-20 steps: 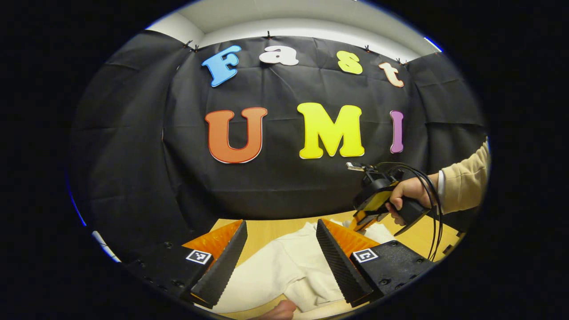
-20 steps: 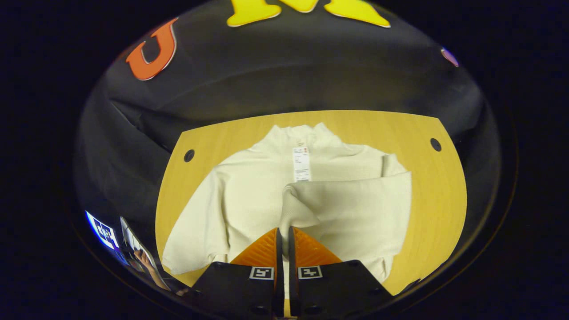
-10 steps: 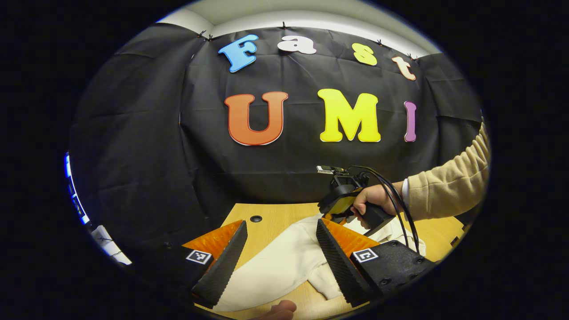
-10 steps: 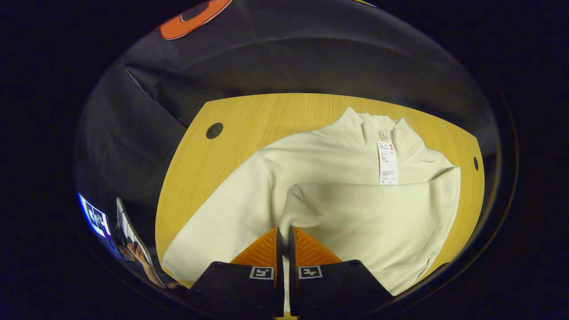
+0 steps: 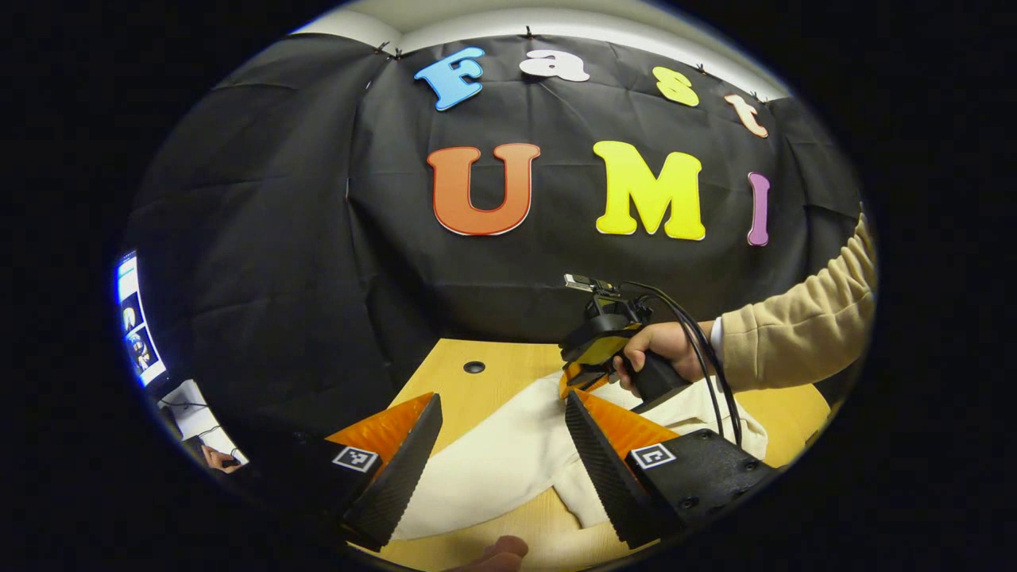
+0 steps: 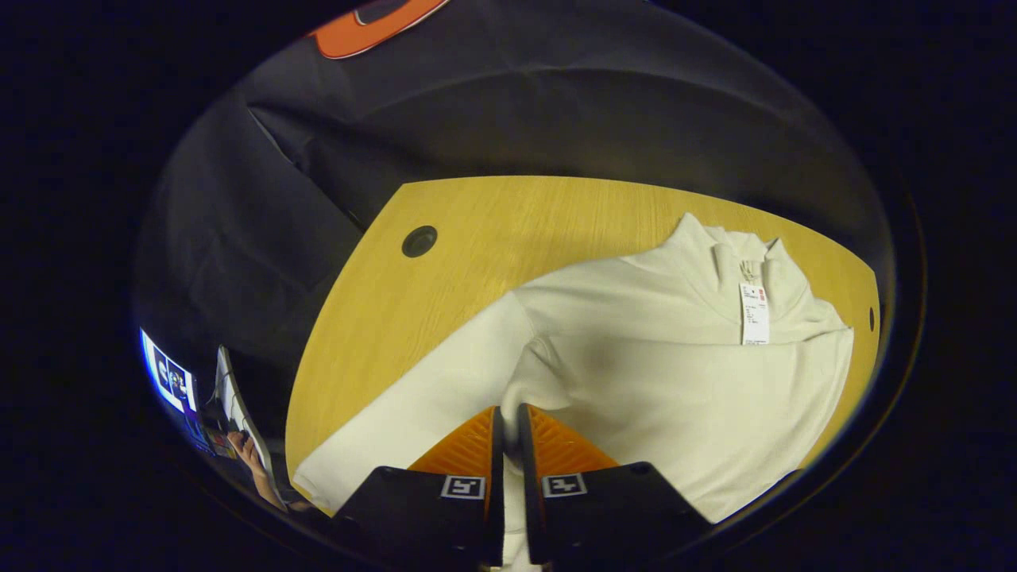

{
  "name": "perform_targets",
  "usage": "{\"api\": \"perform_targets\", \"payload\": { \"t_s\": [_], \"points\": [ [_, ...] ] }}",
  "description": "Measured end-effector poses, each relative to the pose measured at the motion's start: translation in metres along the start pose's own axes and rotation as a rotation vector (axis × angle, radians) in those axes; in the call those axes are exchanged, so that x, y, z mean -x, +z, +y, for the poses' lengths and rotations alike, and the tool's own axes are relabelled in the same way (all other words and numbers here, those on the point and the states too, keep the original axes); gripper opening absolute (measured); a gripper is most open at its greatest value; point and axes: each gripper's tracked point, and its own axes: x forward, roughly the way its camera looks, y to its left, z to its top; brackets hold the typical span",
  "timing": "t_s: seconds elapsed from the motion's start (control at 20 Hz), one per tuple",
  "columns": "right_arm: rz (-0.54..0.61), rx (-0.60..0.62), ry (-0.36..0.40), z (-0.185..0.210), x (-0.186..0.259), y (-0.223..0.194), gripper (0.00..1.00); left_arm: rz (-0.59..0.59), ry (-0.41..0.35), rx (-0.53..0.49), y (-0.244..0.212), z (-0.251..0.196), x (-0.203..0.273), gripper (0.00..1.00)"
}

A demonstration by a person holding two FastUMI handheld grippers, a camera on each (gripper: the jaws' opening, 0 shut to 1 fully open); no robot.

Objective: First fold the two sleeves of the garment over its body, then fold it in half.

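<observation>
The right tongs (image 6: pixel 505 413) pinched a sleeve (image 6: pixel 548 373) across the garment (image 6: pixel 675 373) mid-desk (image 6: pixel 445 302), release due once flat; the left tongs (image 5: pixel 500 445) gaped empty.

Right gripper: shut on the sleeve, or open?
Shut on the sleeve: the right gripper has its fingers pinched together on the cloth, above the garment.

Garment (image 6: pixel 659 373): cream-white, plain, no pattern; a white tag (image 6: pixel 754 313) with small dark and red print hangs at its collar, right of frame in the right gripper view. Table (image 6: pixel 477 262): yellow-tan wood grain, with a round black hole (image 6: pixel 419 241) at upper left. Sleeve (image 5: pixel 802 334) of the person, right edge of the left gripper view: beige, with a white cuff showing. Booth wall (image 5: pixel 262 238): black cloth.
</observation>
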Motion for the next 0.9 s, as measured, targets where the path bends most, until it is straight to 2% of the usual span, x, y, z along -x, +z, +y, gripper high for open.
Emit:
{"api": "perform_targets", "payload": {
  "t_s": [0.1, 0.15, 0.2, 0.3, 0.35, 0.45, 0.5, 0.6, 0.7, 0.75, 0.9],
  "points": [
    [-0.021, 0.015, 0.021, 0.004, 0.01, 0.002, 0.34, 0.004, 0.037, 0.005, -0.003, 0.002, 0.002, 0.99],
    [-0.023, 0.025, 0.027, 0.006, 0.018, 0.003, 0.48, 0.009, 0.052, 0.005, -0.007, 0.005, 0.003, 0.99],
    [-0.029, 0.032, 0.045, 0.008, 0.028, 0.0, 0.67, 0.023, 0.083, 0.004, -0.015, 0.009, 0.006, 0.99],
    [-0.051, 0.059, 0.062, 0.004, 0.048, -0.002, 0.86, 0.058, 0.139, 0.018, -0.035, 0.024, 0.008, 0.99],
    [-0.058, 0.075, 0.065, 0.0, 0.06, -0.005, 0.89, 0.087, 0.175, 0.032, -0.048, 0.035, 0.009, 0.99],
    [-0.078, 0.106, 0.083, -0.006, 0.082, -0.012, 0.89, 0.139, 0.251, 0.076, -0.073, 0.058, 0.015, 1.0],
    [-0.085, 0.123, 0.09, -0.011, 0.095, -0.017, 0.97, 0.162, 0.296, 0.102, -0.085, 0.07, 0.021, 0.99],
    [-0.111, 0.185, 0.092, -0.026, 0.122, -0.027, 0.94, 0.214, 0.383, 0.151, -0.114, 0.097, 0.026, 0.99],
    [-0.17, 0.254, 0.041, -0.049, 0.138, -0.035, 0.97, 0.259, 0.448, 0.183, -0.138, 0.118, 0.03, 0.99],
    [-0.181, 0.274, 0.04, -0.056, 0.145, -0.043, 0.97, 0.287, 0.475, 0.2, -0.151, 0.126, 0.032, 0.99],
    [-0.184, 0.268, 0.062, -0.066, 0.166, -0.074, 0.97, 0.398, 0.546, 0.272, -0.202, 0.143, 0.034, 0.99]
  ]
}}
